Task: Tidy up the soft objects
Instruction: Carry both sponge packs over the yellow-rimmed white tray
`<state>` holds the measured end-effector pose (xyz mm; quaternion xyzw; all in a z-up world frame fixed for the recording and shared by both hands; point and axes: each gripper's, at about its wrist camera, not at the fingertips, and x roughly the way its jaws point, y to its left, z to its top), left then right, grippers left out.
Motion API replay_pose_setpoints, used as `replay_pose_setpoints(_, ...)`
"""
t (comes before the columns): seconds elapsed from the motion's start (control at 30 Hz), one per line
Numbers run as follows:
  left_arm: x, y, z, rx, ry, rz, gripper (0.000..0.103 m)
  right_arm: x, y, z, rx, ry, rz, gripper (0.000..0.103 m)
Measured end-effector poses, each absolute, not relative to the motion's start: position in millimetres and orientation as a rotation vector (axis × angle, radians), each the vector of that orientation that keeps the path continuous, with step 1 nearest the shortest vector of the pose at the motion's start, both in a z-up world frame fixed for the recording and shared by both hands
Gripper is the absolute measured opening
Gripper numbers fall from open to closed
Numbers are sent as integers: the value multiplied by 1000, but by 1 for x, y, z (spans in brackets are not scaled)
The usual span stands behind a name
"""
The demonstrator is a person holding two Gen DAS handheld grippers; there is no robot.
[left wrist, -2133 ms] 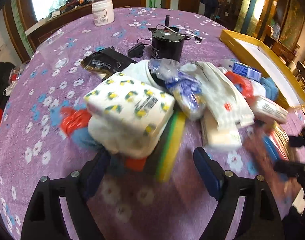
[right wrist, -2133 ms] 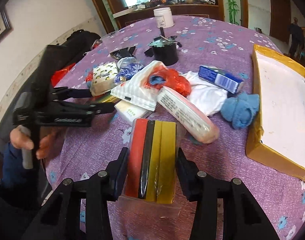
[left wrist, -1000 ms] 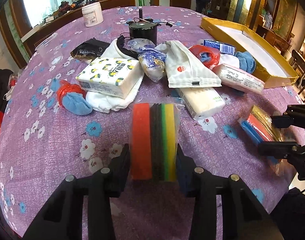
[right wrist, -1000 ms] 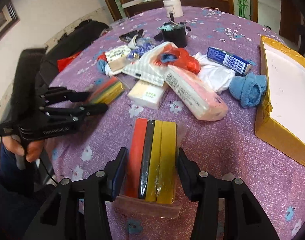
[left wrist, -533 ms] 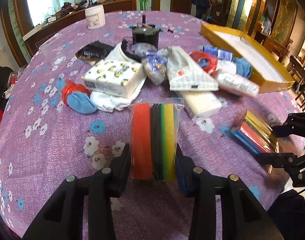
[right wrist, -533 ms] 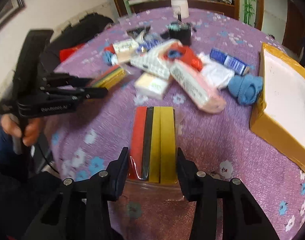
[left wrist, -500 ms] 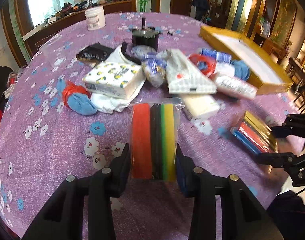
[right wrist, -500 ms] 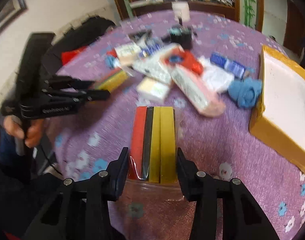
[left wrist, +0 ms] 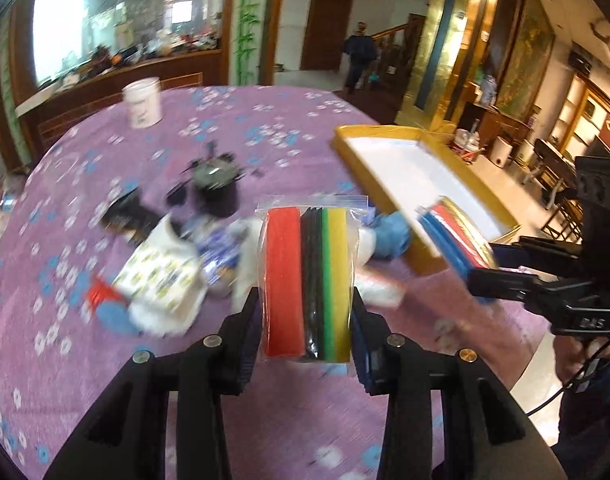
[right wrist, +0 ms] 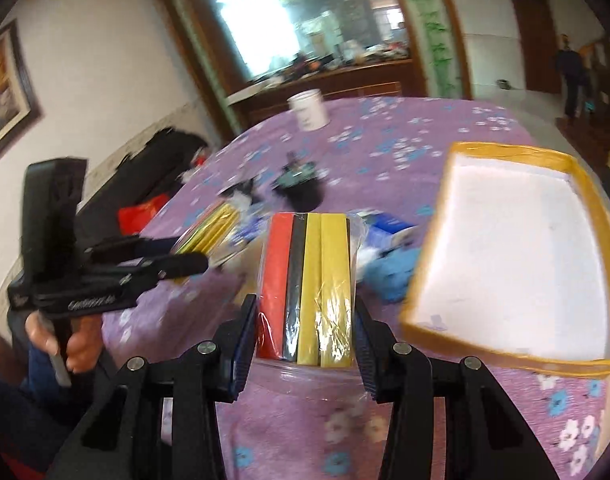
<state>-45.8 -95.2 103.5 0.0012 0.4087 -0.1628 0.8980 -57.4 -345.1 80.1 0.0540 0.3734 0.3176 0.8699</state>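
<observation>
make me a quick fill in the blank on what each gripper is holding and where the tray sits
1. The left gripper is shut on a bagged sponge pack whose stripes are red, black, ____ and yellow.
2. The right gripper grips a sponge pack with two ____ stripes.
3. The tray with the white inside has a ____ rim.
4. The tablecloth is ____ with flowers.

Missing words: green; yellow; yellow; purple
</observation>
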Motion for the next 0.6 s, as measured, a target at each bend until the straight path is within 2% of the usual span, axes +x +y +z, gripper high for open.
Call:
replay_pose_setpoints(0.37,-14,-160,96,40,892,-427,39,13,-412,43,133,826,309,48)
replay_pose_setpoints(0.6,-14,-156,91,32,908,-423,39,-1,-401,24,93,914,337,48)
